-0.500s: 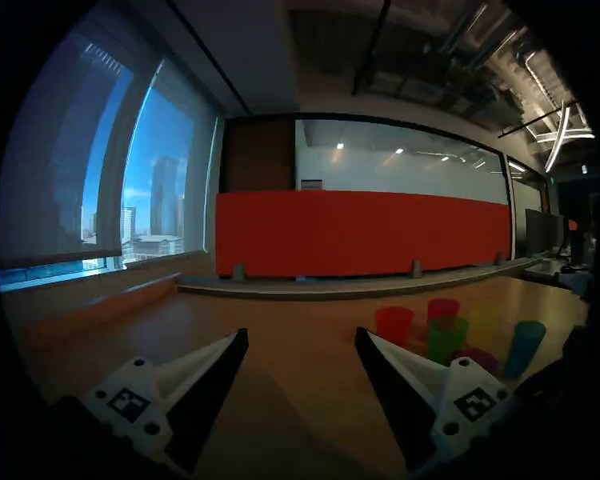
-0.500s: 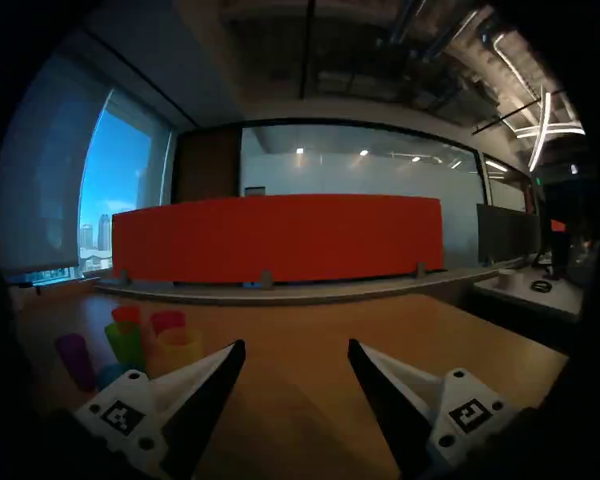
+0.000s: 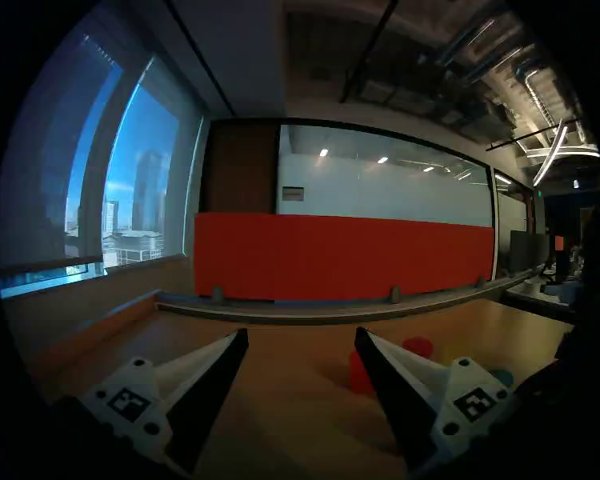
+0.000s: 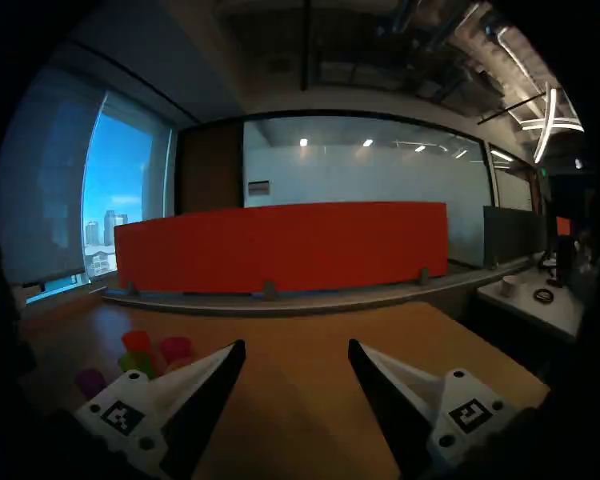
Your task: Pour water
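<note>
Hovering over smooth wooden table [image 4: 324, 320], left gripper [image 3: 300, 332] spread, right gripper [image 4: 296, 344] spread; tapered plastic cups [image 4: 176, 348]

Both views face the red divider [image 3: 340, 256], low over the table [image 3: 300, 368].

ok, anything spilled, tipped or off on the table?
Nothing stands out. The coloured cups stand upright in a cluster on the wooden table, no puddle visible, though the light is dim. Left claw and right claw are open, empty.
</note>
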Tool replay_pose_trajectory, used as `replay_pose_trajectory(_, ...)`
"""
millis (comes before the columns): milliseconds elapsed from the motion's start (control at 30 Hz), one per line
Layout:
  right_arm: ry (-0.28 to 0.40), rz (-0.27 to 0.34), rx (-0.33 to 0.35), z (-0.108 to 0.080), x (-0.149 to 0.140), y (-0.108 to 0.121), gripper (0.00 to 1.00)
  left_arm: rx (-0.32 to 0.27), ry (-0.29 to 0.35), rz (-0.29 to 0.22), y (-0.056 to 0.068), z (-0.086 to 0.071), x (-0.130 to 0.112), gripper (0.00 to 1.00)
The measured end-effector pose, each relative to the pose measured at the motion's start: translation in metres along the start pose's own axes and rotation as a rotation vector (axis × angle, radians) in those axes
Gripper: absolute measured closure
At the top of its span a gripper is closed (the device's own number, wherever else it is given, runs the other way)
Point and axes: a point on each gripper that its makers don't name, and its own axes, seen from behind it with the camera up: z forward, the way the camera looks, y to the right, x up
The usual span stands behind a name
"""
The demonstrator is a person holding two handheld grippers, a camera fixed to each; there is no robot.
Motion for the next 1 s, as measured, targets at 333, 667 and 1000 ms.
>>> replay_pose_trajectory(333,0.013,-0.031,0.044,0.004,0.063,-0.014,0.01,-0.031,-0.021,0.029,0.008,0.016,0.058,0.0)
replay_pose_trajectory(667,0.011,-0.003,0.084,0.005,0.095,-0.021,0.01,-0.077,-0.048,0.046,0.018,0.02,0.083,0.0)
replay_pose_trajectory(1000,0.002,-0.026,0.235,-0.005,0.1,-0.05,0.01,-0.188,-0.076,0.083,0.041,0.014,0.081,0.0)
